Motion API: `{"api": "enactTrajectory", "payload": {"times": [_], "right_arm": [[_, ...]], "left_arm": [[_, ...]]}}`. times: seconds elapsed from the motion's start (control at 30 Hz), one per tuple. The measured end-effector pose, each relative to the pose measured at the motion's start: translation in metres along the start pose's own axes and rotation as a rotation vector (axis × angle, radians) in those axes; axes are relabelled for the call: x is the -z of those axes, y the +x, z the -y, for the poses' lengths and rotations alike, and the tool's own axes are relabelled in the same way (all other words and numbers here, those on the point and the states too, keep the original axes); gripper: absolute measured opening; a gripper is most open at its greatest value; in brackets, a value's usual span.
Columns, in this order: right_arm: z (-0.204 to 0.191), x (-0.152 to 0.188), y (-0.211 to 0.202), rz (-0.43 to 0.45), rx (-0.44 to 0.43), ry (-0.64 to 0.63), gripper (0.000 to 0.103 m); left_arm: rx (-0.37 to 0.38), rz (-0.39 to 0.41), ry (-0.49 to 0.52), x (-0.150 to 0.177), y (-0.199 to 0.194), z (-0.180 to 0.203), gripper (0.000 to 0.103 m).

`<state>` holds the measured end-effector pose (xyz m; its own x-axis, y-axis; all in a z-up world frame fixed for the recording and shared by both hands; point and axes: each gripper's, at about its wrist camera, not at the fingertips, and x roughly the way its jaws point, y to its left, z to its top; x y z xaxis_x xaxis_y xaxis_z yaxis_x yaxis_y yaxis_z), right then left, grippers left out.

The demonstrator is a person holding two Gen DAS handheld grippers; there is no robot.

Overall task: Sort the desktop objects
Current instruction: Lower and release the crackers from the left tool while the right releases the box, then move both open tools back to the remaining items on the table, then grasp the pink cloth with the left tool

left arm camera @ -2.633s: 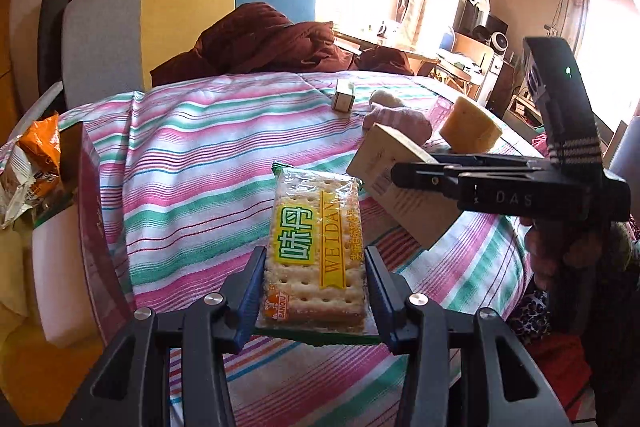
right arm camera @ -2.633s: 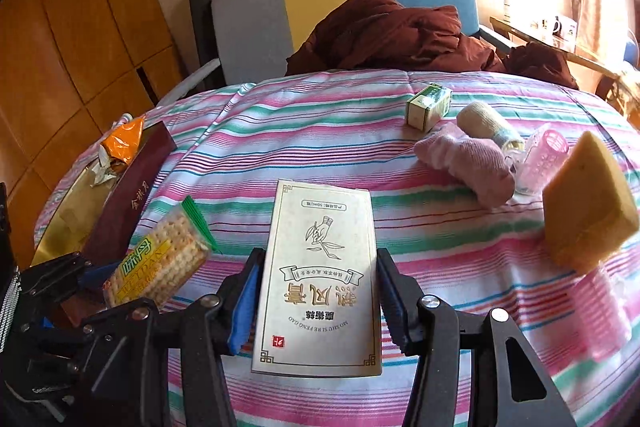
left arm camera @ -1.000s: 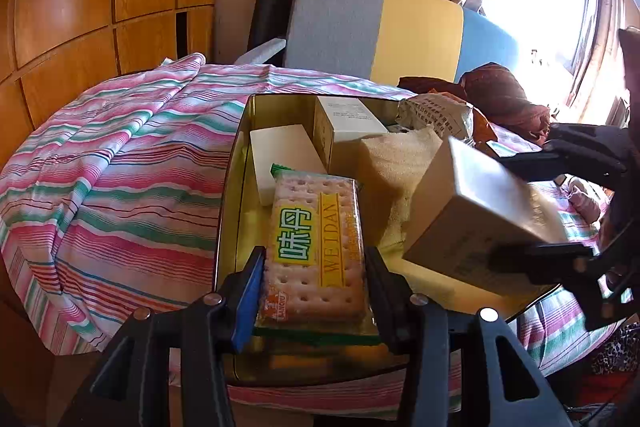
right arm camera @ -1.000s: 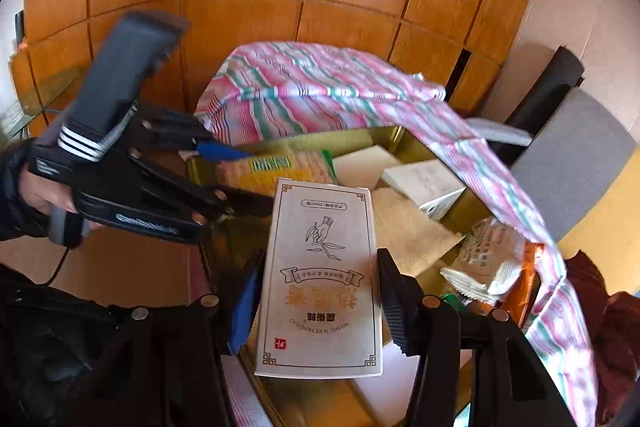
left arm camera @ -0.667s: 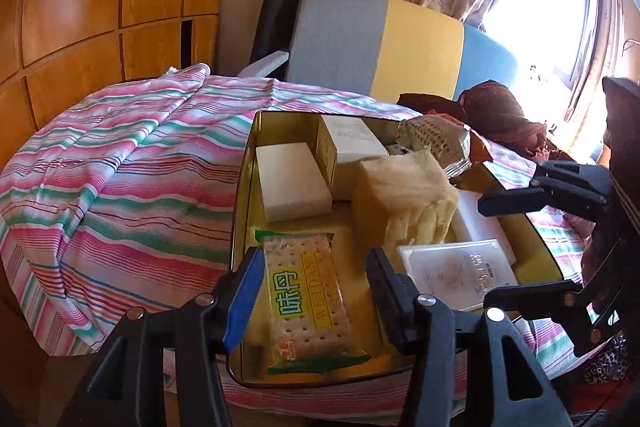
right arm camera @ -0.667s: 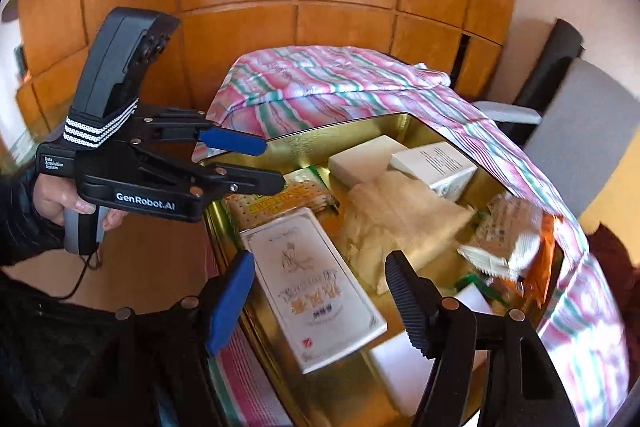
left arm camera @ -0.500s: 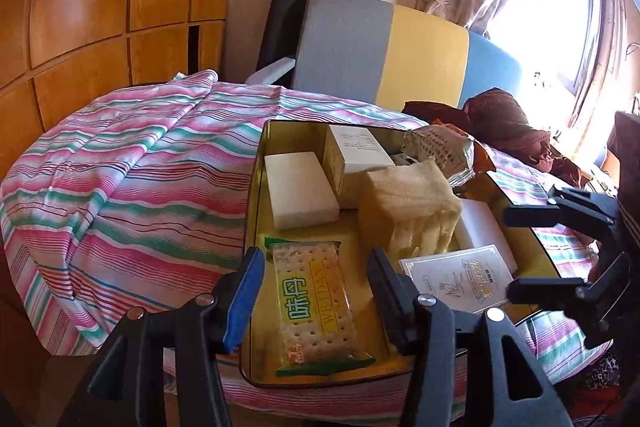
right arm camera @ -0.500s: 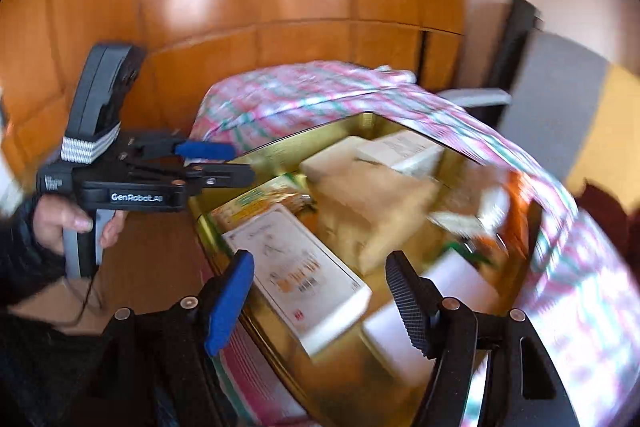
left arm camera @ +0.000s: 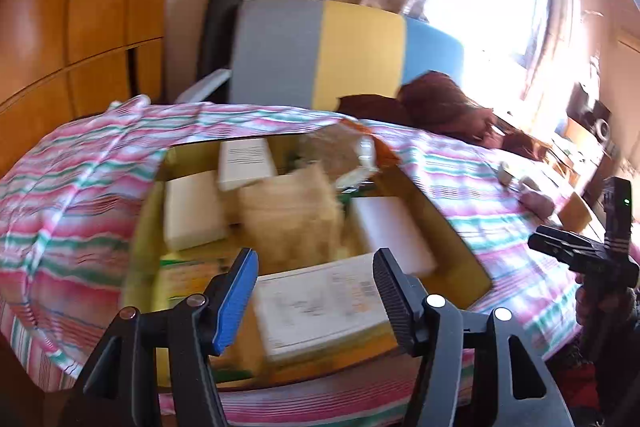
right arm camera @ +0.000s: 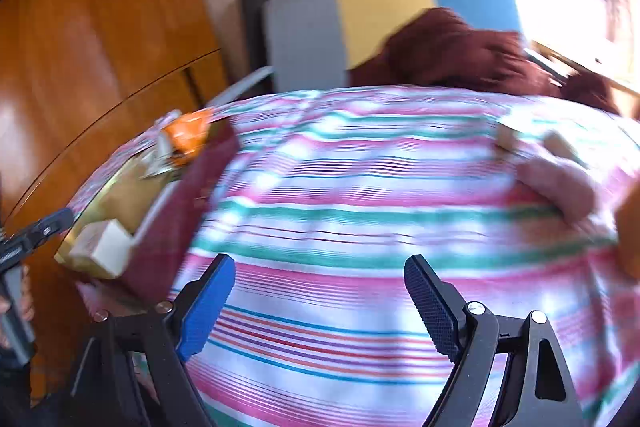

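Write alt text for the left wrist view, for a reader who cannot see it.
An open, empty left hand-held gripper hovers over a gold tin on a striped tablecloth; the tin holds a flat printed box, a biscuit packet, white boxes and a tan block, all motion-blurred. The right hand-held gripper is at the right edge, with a colour-block chair behind.

I am seeing the striped tablecloth (right arm camera: 360, 211) carrying a gold tin (left arm camera: 460, 239) at its left edge and small blurred items (right arm camera: 556, 183) lying far right.
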<state>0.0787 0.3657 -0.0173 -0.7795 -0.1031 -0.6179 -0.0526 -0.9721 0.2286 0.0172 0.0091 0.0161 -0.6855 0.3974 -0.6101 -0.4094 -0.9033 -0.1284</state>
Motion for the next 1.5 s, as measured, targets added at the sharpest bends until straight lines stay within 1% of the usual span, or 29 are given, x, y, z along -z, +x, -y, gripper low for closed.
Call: {"api": "enactTrajectory", "payload": {"times": [0.13,0.23,0.33,0.47,0.63,0.8,0.87,1.0,1.07,1.23,1.3,1.43,1.5], "right_arm": [[0.04,0.008,-0.016,0.049,0.096,0.112,0.087],[0.056,0.011,-0.019,0.078,0.166,0.142,0.087],[0.072,0.016,-0.024,0.095,0.198,0.173,0.087],[0.08,0.03,-0.023,0.098,0.229,0.174,0.087],[0.084,0.04,-0.027,0.144,0.202,0.19,0.088],[0.088,0.042,-0.029,0.181,0.173,0.206,0.09],[0.089,0.044,-0.03,0.197,0.158,0.211,0.09],[0.093,0.046,-0.033,0.226,0.11,0.222,0.09],[0.093,0.046,-0.033,0.23,0.087,0.22,0.09],[0.094,0.046,-0.032,0.236,0.056,0.22,0.091],[0.094,0.047,-0.032,0.239,0.046,0.22,0.091],[0.094,0.047,-0.031,0.245,0.02,0.219,0.091],[0.094,0.047,-0.031,0.246,0.009,0.217,0.092]], "left_arm": [[0.09,-0.03,0.063,-0.009,0.014,0.043,0.061],[0.156,-0.058,0.107,-0.016,0.026,0.077,0.061],[0.21,-0.097,0.165,-0.021,0.042,0.116,0.061],[0.288,-0.166,0.191,-0.027,0.065,0.154,0.061],[0.361,-0.228,0.203,-0.04,0.091,0.193,0.061],[0.428,-0.282,0.216,-0.06,0.12,0.229,0.061],[0.478,-0.332,0.196,-0.069,0.135,0.243,0.061],[0.594,-0.459,0.13,-0.087,0.169,0.272,0.061],[0.634,-0.508,0.099,-0.093,0.185,0.289,0.061],[0.656,-0.579,0.094,-0.096,0.22,0.33,0.061],[0.669,-0.617,0.063,-0.092,0.236,0.342,0.061],[0.667,-0.691,-0.012,-0.082,0.267,0.356,0.061],[0.67,-0.708,-0.044,-0.079,0.278,0.361,0.061]]}}
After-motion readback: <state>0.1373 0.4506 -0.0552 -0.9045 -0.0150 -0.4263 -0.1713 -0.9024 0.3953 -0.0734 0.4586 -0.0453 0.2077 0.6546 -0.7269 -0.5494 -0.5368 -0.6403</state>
